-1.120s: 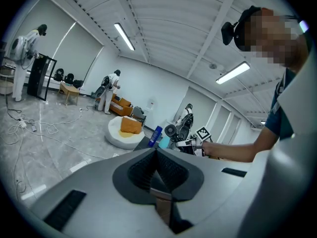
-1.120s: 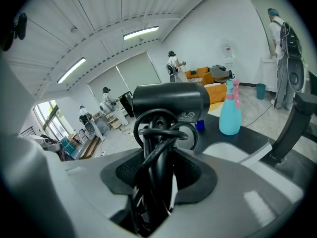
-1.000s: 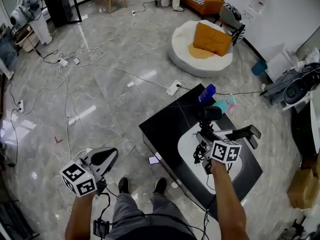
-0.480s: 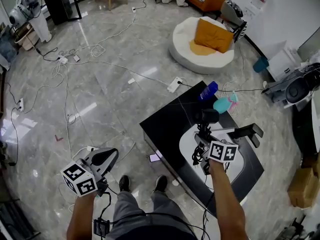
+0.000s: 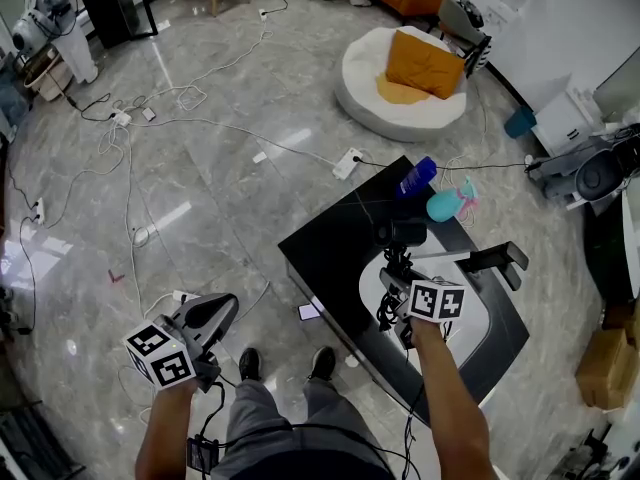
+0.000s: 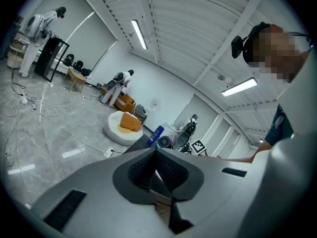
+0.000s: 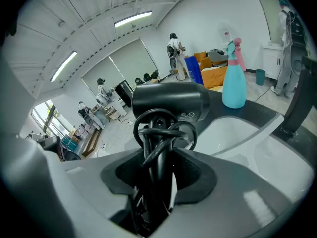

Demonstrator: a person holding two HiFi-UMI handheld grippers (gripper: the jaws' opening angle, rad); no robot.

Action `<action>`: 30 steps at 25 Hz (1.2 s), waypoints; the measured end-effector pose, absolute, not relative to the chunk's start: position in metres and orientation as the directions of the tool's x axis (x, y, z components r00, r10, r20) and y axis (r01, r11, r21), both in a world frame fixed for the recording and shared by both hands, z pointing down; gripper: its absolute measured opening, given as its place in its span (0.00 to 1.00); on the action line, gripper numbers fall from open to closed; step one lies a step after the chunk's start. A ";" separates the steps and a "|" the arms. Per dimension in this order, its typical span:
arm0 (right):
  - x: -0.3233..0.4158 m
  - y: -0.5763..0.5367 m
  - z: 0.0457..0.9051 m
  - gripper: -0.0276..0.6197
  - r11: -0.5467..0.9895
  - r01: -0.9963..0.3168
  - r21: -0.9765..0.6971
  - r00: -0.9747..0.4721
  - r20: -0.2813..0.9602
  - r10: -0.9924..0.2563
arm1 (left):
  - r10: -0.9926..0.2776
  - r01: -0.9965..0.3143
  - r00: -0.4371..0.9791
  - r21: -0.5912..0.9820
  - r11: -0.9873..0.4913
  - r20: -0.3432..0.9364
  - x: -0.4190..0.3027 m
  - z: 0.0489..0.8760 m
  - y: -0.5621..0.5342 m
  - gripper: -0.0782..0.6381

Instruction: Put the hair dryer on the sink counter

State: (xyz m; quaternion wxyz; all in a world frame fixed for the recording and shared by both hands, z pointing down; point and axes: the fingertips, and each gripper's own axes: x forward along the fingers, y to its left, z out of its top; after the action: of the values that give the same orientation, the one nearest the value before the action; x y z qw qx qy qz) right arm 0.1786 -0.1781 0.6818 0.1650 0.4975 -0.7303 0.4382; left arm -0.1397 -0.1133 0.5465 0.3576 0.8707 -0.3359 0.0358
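Note:
A black hair dryer (image 5: 400,233) with its cord coiled round the handle stands upright in my right gripper (image 5: 398,274), which is shut on the handle. It hangs over the near-left rim of the white basin (image 5: 470,320) set in the black sink counter (image 5: 330,243). In the right gripper view the dryer's barrel (image 7: 171,101) lies crosswise above the jaws of the right gripper (image 7: 157,180), and the cord loops hide the handle. My left gripper (image 5: 208,316) hangs low at the left over the floor, shut and empty; its ribbed pads (image 6: 166,170) meet.
A black faucet (image 5: 492,260) crosses the basin's far side. A teal spray bottle (image 5: 446,204) and a blue bottle (image 5: 414,177) stand at the counter's far corner. Cables and a power strip (image 5: 347,163) lie on the floor. A white beanbag with an orange cushion (image 5: 425,63) sits beyond.
My right gripper with the hair dryer has drifted slightly left over the counter. The left gripper has hardly moved.

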 end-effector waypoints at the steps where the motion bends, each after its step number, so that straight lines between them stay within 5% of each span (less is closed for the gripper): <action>1: 0.174 -0.173 0.687 0.32 0.118 -0.869 -0.480 -0.456 0.686 -0.567 | -0.559 -0.609 0.772 0.604 -0.514 0.302 -0.141 0.548 -0.112 0.12; 30: 0.142 -0.181 0.729 0.32 0.132 -0.867 -0.481 -0.483 0.743 -0.464 | -0.584 -0.589 0.757 0.691 -0.419 0.292 -0.159 0.571 -0.124 0.12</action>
State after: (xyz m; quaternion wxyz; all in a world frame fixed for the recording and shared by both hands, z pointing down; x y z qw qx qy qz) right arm 0.1416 -0.1809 0.7287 0.2140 0.4613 -0.7213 0.4703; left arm -0.1592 -0.1238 0.5712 0.4115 0.8422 -0.3484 0.0030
